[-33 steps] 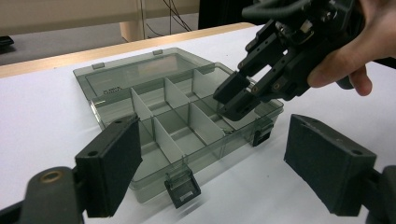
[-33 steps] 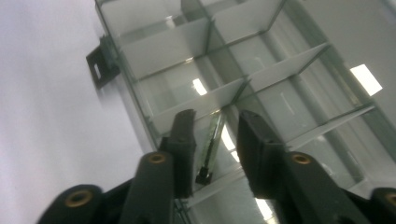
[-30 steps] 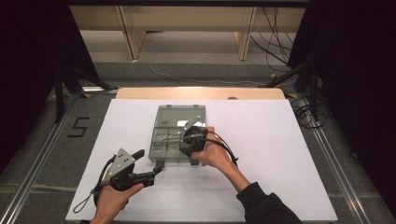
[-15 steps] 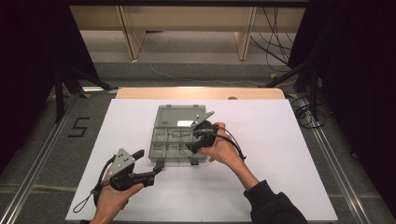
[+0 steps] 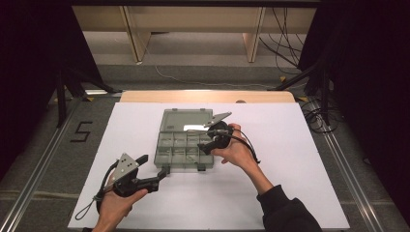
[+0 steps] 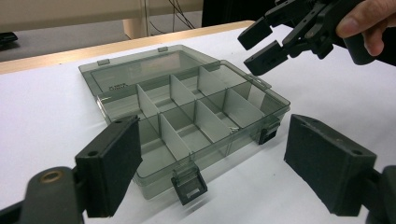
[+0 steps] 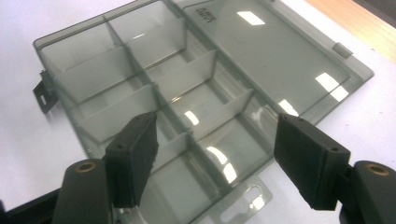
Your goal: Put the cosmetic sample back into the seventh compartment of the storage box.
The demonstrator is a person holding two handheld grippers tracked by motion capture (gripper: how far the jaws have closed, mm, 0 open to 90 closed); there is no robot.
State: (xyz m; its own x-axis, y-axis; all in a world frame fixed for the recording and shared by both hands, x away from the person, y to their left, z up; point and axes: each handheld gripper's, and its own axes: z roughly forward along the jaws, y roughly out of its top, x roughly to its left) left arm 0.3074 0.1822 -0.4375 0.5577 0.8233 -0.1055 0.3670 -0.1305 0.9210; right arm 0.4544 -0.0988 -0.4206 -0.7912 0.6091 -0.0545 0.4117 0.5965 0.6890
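1. Both sets of fingers stand spread wide with nothing between them: the left gripper (image 5: 164, 171) sits low at the near left of the white table (image 5: 309, 193), and its own view shows its black pads (image 6: 109, 172) parted on bare air.
2. Just beyond that gripper's tips lies the smoky grey organiser box (image 5: 186, 145), flat on the table a little left of centre, its near wall facing the person.
3. Two small latches hang loose off that near wall; the nearer one (image 6: 189, 184) is flipped down and unhooked.
4. Dividers split the tray into small compartments, and as far as I can see from the gripper views each of them holds nothing.
5. Over the right end of the tray hovers the right gripper (image 5: 205, 147), held in a hand (image 5: 237, 152), pointing down into the compartments; its pads (image 7: 133, 156) are well apart and grip nothing.
6. Farther back the clear lid (image 5: 186, 118) lies folded open, flat on the table behind the tray.
7. My reading: the box is open and the hands are between grips, likely about to shut it or reach in.
8. Closing would call for the right gripper to go to the far edge of the lid, pinch it and swing it forward, while the left gripper steadies the near wall.
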